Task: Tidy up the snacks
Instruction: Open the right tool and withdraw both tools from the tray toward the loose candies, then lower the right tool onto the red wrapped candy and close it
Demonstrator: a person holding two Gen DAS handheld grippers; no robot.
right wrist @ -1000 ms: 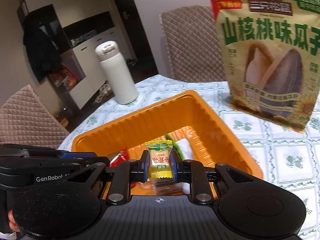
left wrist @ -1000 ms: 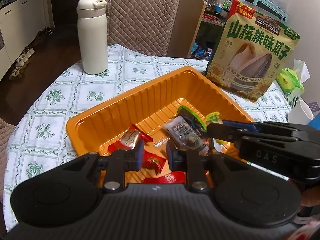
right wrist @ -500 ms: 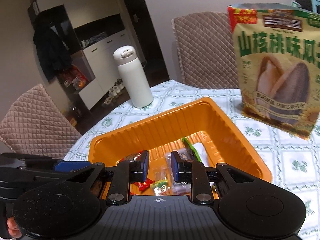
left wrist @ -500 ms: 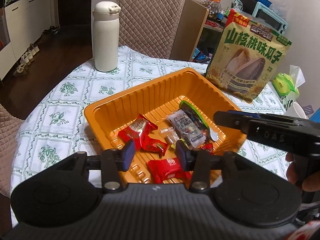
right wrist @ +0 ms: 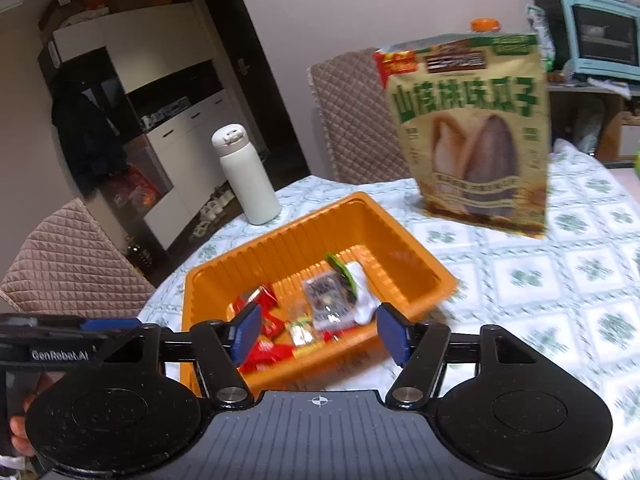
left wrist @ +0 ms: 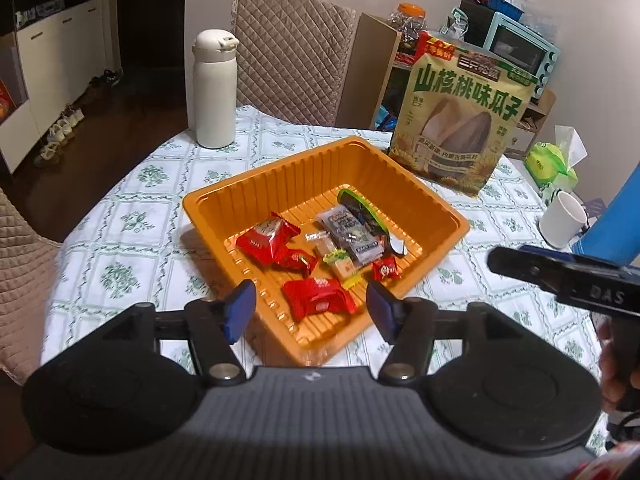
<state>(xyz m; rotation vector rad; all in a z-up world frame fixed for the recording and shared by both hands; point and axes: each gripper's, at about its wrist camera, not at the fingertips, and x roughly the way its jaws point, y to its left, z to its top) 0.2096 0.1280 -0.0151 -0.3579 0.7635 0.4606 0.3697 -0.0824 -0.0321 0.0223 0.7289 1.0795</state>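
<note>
Round table in a green-and-white floral tablecloth point(left wrist: 120, 216) is carrying everything; big upright sunflower-seed bag, green and beige foil point(left wrist: 460, 120), is standing behind the tray, light but bulky, crinkly, best pinched at the flat top seal. White insulated bottle point(left wrist: 214, 92) is standing well apart on the far left. Ribbed orange plastic tray point(left wrist: 280, 176) is sitting mid-table, thin-walled, likely flexing, so taking it by the rim. Inside it, small wrapped snacks are lying loose: red foil packs point(left wrist: 318, 298), a grey-clear pack point(left wrist: 352, 232) next to a green-edged one, a small yellow-green candy point(left wrist: 340, 262). All light, slippery, crushable; pinching wrapper ends or flat sides looks safest. Left gripper point(left wrist: 310, 308) is opening its jaws, nothing between them, hovering over the tray's near corner. Right gripper point(right wrist: 318, 332) is also opening, empty, over the near rim; view blurred
</note>
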